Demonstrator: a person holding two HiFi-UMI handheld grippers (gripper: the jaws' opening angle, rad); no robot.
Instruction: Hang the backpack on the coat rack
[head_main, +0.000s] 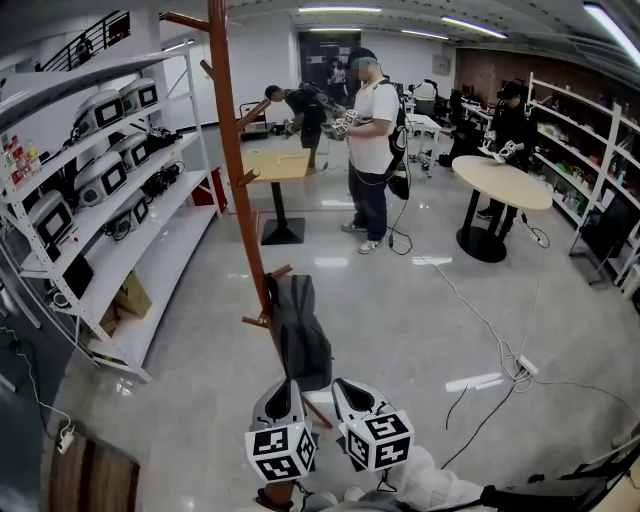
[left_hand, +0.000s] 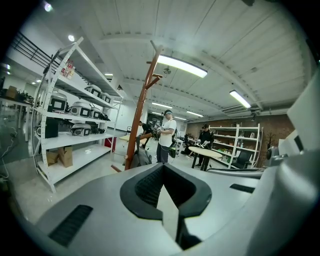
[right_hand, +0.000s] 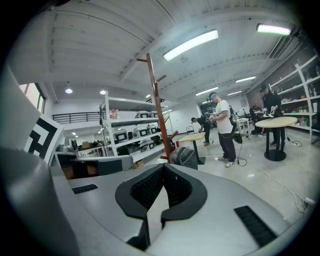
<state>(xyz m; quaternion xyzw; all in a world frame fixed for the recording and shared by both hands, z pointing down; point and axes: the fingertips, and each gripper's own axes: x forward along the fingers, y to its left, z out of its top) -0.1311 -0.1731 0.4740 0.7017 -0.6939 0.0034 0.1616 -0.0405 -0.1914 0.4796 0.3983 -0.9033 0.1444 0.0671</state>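
Observation:
A grey backpack (head_main: 298, 335) hangs low on the brown wooden coat rack (head_main: 232, 140), its top at a short peg beside the pole. Both grippers sit below it at the bottom of the head view, apart from it. My left gripper (head_main: 281, 392) and my right gripper (head_main: 352, 390) point toward the backpack, jaws shut with nothing between them. The left gripper view shows the left gripper (left_hand: 165, 172), with the backpack (left_hand: 142, 157) small at the foot of the rack (left_hand: 141, 115). In the right gripper view, past the right gripper (right_hand: 164, 172), the backpack (right_hand: 184, 156) hangs against the pole (right_hand: 159, 110).
White shelving (head_main: 110, 200) with devices lines the left wall. A person (head_main: 372, 140) stands beyond the rack by a square table (head_main: 278, 165); another stands at a round table (head_main: 500, 180). A cable and power strip (head_main: 520, 368) lie on the floor to the right.

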